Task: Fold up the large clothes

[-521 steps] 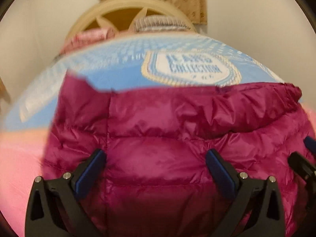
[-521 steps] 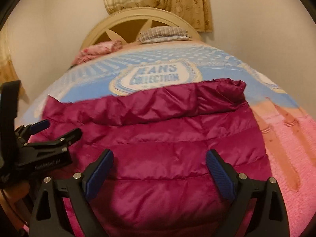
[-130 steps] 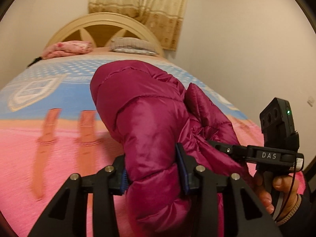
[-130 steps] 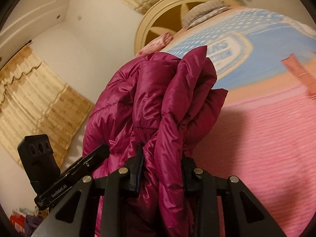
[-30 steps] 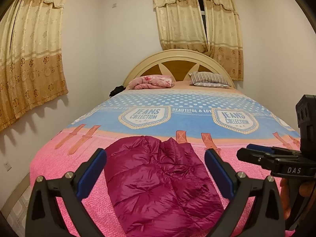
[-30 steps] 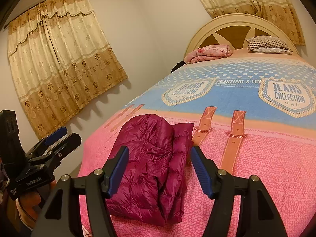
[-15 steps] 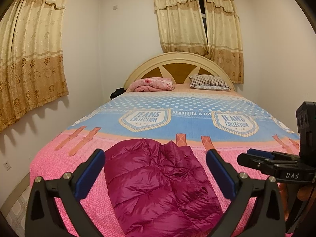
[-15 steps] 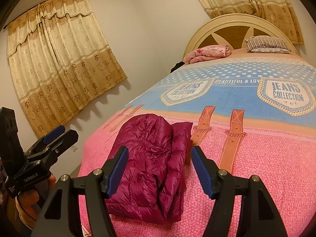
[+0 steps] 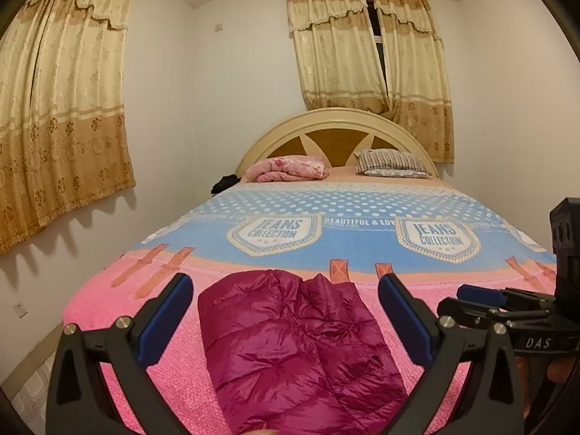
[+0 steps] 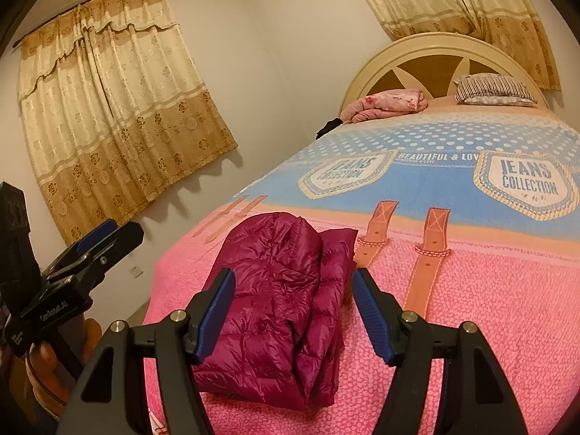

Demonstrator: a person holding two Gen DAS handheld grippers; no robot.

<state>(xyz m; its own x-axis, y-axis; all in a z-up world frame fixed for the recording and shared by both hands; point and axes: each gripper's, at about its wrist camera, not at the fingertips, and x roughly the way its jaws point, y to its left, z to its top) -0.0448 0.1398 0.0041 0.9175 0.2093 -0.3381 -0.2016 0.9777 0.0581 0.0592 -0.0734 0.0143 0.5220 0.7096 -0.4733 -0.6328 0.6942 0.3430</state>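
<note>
jacket: the magenta puffer jacket (image 9: 297, 344) is lying as a compact folded bundle at the near-left corner of the bed (image 9: 362, 243), on the pink part of the cover; at 6 o'clock in the left wrist view, at 7 o'clock from centre in the right wrist view (image 10: 282, 308).
change: the jacket is no longer being gripped as it was a few seconds ago; both grippers are being held back from it and nothing is being carried.
left gripper: the left gripper (image 9: 286, 315) is being held spread wide, the jacket is being framed between the blue pads, no contact is being made.
right gripper: the right gripper (image 10: 291, 313) is also being held spread and empty, hovering above the bundle.
fold state: layers are being seen stacked, one loose edge sticking out toward 1 o'clock of the bundle in the right wrist view.
task meaning: the fold is being judged as finished or nearly so; only tidying of that edge is possibly being left.
background: pillow (image 9: 391, 161) and pink blanket (image 9: 290, 168) are sitting at 12 o'clock by the headboard, well apart from the jacket.
</note>
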